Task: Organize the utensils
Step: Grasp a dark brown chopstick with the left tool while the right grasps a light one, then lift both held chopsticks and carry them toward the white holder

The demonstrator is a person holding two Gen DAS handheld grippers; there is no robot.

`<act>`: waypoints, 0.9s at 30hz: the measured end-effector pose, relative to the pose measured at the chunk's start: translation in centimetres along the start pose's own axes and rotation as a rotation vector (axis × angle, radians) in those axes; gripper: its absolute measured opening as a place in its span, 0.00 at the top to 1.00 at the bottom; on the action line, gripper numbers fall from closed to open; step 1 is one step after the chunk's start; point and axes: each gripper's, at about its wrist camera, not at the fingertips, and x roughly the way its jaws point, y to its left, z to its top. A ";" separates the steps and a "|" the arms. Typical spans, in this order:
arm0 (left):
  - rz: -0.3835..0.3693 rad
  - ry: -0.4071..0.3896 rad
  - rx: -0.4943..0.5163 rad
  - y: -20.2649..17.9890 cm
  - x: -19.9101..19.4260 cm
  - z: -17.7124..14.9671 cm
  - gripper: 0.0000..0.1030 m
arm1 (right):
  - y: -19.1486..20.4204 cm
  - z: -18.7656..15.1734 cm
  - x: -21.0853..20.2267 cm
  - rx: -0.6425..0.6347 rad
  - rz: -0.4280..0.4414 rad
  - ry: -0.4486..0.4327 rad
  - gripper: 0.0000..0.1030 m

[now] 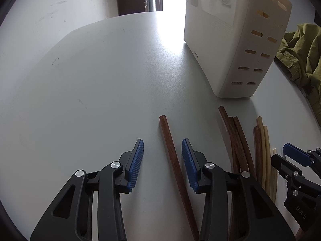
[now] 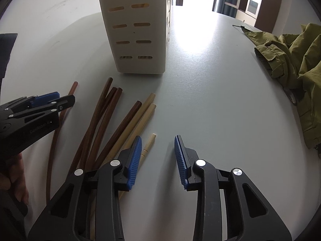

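1. My left gripper [image 1: 163, 156] hangs low over the grey table [image 1: 90, 92], its jaws apart, with a single dark brown chopstick [image 1: 172, 156] lying on the table between the blue pads [image 1: 136, 164]; neither pad presses on it (the right-hand pad sits just beside it).
2. My right gripper [image 2: 158, 156] also stands with its jaws parted and nothing gripped. Only bare table lies between its pads, and one pale chopstick [image 2: 149, 143] lies just inside the left pad.
3. Beside that, a loose bundle of dark brown chopsticks [image 2: 102, 118] fans across the table, with pale bamboo chopsticks [image 2: 140, 114] mixed in at its right edge. Several overlap.
4. In the right wrist view my left gripper shows at the left edge, over the lone dark stick, with part of my hand [image 2: 16, 176] below it.
5. Farther on stands the cream utensil holder [image 2: 138, 30], upright, with slotted sides (sticks show faintly through the slots).
6. Off to the right lies a crumpled olive-green jacket [image 2: 297, 60], well apart from the chopsticks.
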 end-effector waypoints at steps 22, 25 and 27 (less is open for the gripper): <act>0.005 -0.032 0.018 -0.9 -0.4 1.3 0.93 | -1.6 0.7 -0.1 0.088 0.099 -0.028 0.95; -0.005 -0.063 0.017 -1.0 -2.0 1.5 0.93 | -1.4 1.0 -1.0 0.077 0.106 -0.053 0.95; -0.016 -0.084 0.017 -1.2 -2.9 1.7 0.93 | -1.4 1.2 -1.8 0.076 0.115 -0.071 0.95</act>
